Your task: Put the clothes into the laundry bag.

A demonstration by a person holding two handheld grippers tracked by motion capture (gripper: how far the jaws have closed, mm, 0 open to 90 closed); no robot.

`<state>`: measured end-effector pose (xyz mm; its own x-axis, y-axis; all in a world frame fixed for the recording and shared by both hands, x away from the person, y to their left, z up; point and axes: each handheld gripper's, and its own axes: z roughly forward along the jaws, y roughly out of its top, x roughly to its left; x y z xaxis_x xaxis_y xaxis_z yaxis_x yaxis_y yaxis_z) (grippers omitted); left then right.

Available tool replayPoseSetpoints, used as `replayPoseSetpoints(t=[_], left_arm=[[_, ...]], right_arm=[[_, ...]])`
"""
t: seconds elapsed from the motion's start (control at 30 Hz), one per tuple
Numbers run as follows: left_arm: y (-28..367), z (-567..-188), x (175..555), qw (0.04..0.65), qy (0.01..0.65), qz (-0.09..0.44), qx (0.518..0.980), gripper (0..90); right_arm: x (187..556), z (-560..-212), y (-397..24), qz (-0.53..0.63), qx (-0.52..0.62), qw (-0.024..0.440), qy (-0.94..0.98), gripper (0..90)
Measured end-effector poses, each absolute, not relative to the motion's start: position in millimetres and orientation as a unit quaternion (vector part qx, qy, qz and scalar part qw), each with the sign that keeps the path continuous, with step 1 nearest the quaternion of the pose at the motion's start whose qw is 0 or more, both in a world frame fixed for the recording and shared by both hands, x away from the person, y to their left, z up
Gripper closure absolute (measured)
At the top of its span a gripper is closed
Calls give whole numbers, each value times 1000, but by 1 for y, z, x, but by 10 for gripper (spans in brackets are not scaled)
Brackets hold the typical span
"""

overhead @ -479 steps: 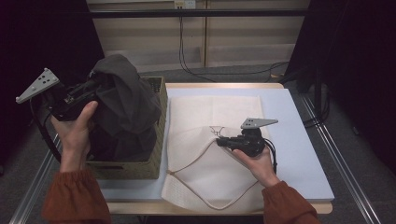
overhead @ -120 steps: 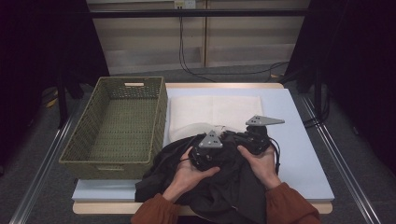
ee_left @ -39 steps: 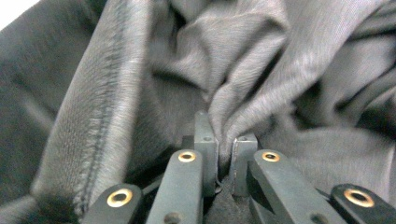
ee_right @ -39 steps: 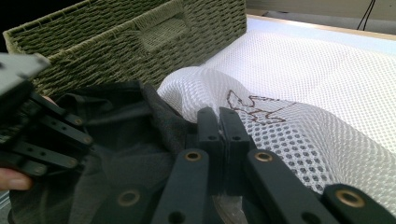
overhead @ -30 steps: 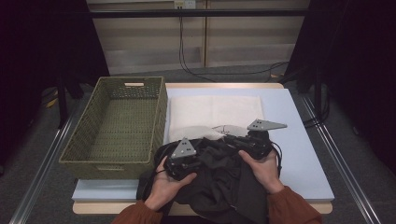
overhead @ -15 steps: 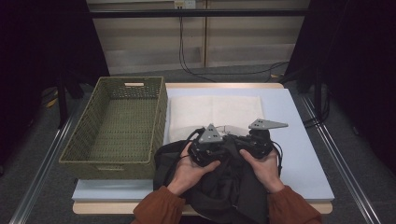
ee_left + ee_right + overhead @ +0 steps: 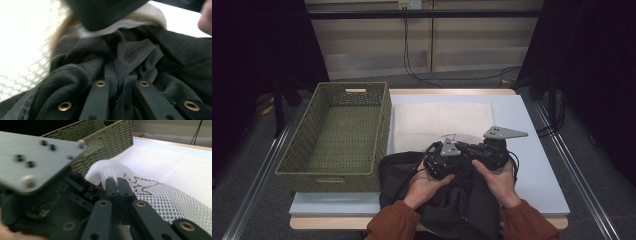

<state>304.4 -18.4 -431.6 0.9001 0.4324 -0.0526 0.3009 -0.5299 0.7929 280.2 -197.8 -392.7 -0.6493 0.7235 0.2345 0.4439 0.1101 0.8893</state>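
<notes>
The dark garment (image 7: 447, 200) lies bunched at the near edge of the table (image 7: 532, 165), just right of the basket (image 7: 337, 135) and overlapping the near end of the white mesh bag (image 7: 437, 120). Both hands work over its far end, close together. The left gripper (image 7: 439, 159) sits over the garment's upper middle, with the left hand (image 7: 424, 185) under it; the right gripper (image 7: 477, 150) is just beside it on the right, held by the right hand (image 7: 497, 177), and the two tools nearly touch. In the left gripper view the left gripper (image 7: 120, 82) has its jaws drawn almost together on a fold of the garment (image 7: 140, 55): dark cloth rises in a pinched ridge from between the fingers (image 7: 110, 75) and spreads away on both sides, so the fabric is clamped at the tips and hangs around them. Pale mesh shows blurred beyond the cloth. In the right gripper view the right gripper (image 7: 117, 186) has its jaws pressed flat against each other; whether any cloth is caught between the fingers (image 7: 111, 187) I cannot tell. The mesh bag (image 7: 170, 182) lies past these tips and to their right, with the basket (image 7: 107, 142) behind it, and the left gripper's grey plate (image 7: 37, 155) looms blurred at the left.
</notes>
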Motion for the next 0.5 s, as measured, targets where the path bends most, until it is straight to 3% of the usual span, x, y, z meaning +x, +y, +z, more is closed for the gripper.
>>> replayPoseSetpoints(t=[0.5], left_arm=[[-14, -449, 312, 458, 244, 74, 852, 849]], right_arm=[[274, -403, -204, 524, 398, 122, 743, 894]])
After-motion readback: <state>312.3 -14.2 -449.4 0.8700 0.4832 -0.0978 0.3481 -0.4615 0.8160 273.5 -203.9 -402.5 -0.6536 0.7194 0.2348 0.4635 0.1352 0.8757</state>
